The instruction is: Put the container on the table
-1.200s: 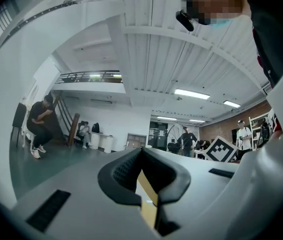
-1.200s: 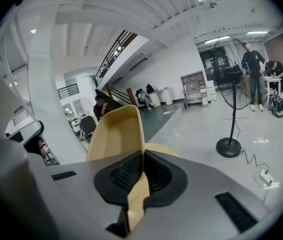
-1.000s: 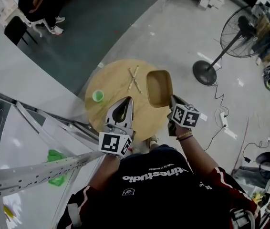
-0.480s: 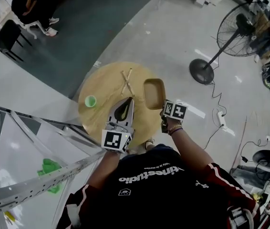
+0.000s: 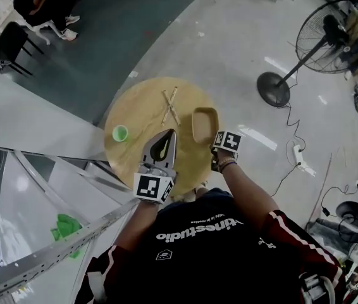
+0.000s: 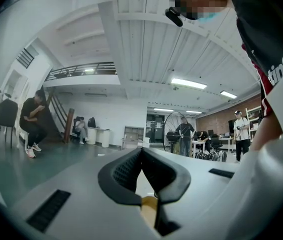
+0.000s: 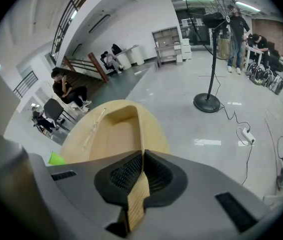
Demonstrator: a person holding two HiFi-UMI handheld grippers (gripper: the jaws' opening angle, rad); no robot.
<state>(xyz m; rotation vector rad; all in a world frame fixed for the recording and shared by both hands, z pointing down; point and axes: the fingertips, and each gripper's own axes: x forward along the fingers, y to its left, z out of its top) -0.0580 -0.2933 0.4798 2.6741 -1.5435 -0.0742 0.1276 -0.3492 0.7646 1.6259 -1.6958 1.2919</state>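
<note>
A shallow wooden container (image 5: pixel 204 124) hangs over the right part of the round wooden table (image 5: pixel 135 154). My right gripper (image 5: pixel 216 142) is shut on its near rim. In the right gripper view the pads clamp that thin rim and the container (image 7: pixel 119 129) stretches away from the right gripper (image 7: pixel 142 155), above the tabletop (image 7: pixel 79 136). Whether its bottom touches the table I cannot tell. My left gripper (image 5: pixel 169 133) hovers over the table's near middle, left of the container. In the left gripper view the left gripper (image 6: pixel 141 150) has its tips together and holds nothing.
A green cup (image 5: pixel 120 132) stands at the table's left edge and a pair of chopsticks (image 5: pixel 169 104) lies at its far side. A standing fan (image 5: pixel 272 88) and a power strip (image 5: pixel 298 155) are on the floor to the right. A metal frame (image 5: pixel 52 249) runs at lower left.
My right gripper has come down with the container, which now looks smaller and lies flatter over the table. My left gripper has sunk a little, still shut.
</note>
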